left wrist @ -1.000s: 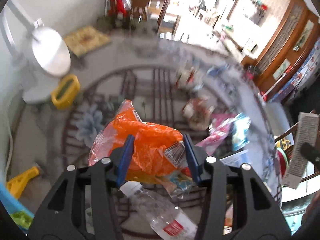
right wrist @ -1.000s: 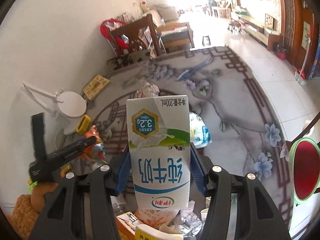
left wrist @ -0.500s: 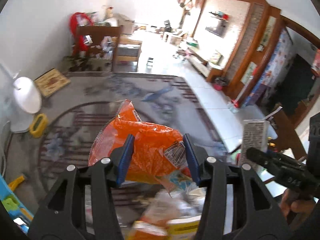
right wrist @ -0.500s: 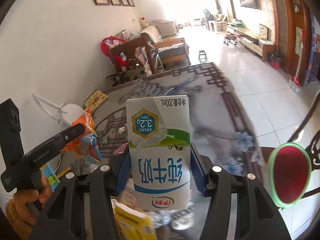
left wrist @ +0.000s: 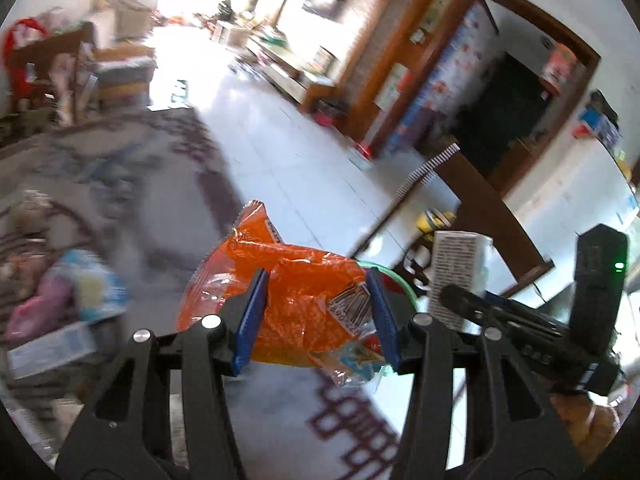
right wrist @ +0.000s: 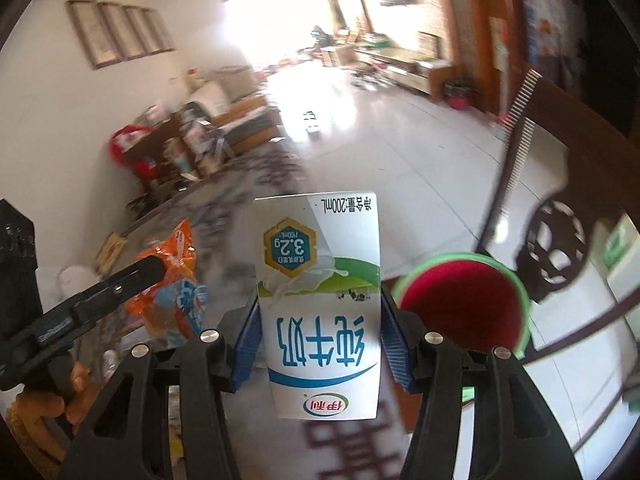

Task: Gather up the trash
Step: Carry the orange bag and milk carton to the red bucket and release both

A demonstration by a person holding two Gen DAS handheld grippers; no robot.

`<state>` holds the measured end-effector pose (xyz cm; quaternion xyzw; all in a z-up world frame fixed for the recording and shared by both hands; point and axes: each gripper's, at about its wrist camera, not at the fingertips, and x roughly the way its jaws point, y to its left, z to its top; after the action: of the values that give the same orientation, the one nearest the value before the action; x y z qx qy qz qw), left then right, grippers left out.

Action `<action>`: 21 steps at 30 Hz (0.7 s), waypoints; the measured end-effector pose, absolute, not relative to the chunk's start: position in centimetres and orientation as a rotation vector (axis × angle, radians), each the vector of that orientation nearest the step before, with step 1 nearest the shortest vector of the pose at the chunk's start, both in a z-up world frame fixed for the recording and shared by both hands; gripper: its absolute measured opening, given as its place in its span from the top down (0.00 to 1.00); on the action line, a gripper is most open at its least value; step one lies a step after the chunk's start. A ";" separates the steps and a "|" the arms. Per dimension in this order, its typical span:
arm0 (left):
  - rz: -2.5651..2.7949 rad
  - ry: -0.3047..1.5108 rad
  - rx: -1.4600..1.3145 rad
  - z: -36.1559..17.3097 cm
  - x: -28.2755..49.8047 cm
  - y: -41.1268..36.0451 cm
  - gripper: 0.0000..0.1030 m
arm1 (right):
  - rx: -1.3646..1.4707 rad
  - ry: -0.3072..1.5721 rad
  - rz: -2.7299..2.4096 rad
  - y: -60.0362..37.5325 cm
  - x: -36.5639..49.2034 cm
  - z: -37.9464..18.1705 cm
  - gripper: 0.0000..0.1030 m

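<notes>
My left gripper [left wrist: 318,312] is shut on a crumpled orange snack wrapper [left wrist: 304,280], which bulges up and left past the blue pads. My right gripper [right wrist: 318,334] is shut on a white, green and blue milk carton [right wrist: 320,308], held upside down. Each wrist view catches the other tool: the carton [left wrist: 456,276] shows at the right of the left wrist view, and the orange wrapper [right wrist: 172,276] at the left of the right wrist view. A round bin [right wrist: 464,304] with a green rim and red inside sits just right of the carton.
More wrappers and a flat box [left wrist: 60,320] lie blurred on the patterned rug [left wrist: 120,184] at the left. A dark wooden chair [right wrist: 560,184] stands at the right over the white tile floor [left wrist: 304,152]. A person's hand [right wrist: 52,404] holds the left tool.
Both views have swung right, off the littered rug toward the tile floor and wooden chair. The green-rimmed bin has come nearer to the carton. Both grips are unchanged.
</notes>
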<state>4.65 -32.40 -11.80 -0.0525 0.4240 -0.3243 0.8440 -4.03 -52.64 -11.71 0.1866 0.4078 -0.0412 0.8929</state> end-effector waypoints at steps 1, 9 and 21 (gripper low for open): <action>-0.709 0.914 -0.107 -12.4 5.0 -34.1 0.53 | 0.403 0.861 -0.109 -54.0 -3.8 -12.6 0.49; -0.805 0.995 -0.023 -15.8 6.6 -43.1 0.53 | 0.506 0.952 -0.225 -62.0 -3.3 -18.5 0.47; -0.962 1.092 0.095 -20.2 7.2 -50.8 0.52 | 0.581 0.947 -0.409 -67.8 -5.0 -20.1 0.30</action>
<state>7.25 -50.77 -20.18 0.0434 0.4990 -0.4396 0.7455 -5.02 -67.79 -20.08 0.2740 0.4463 -0.1926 0.8298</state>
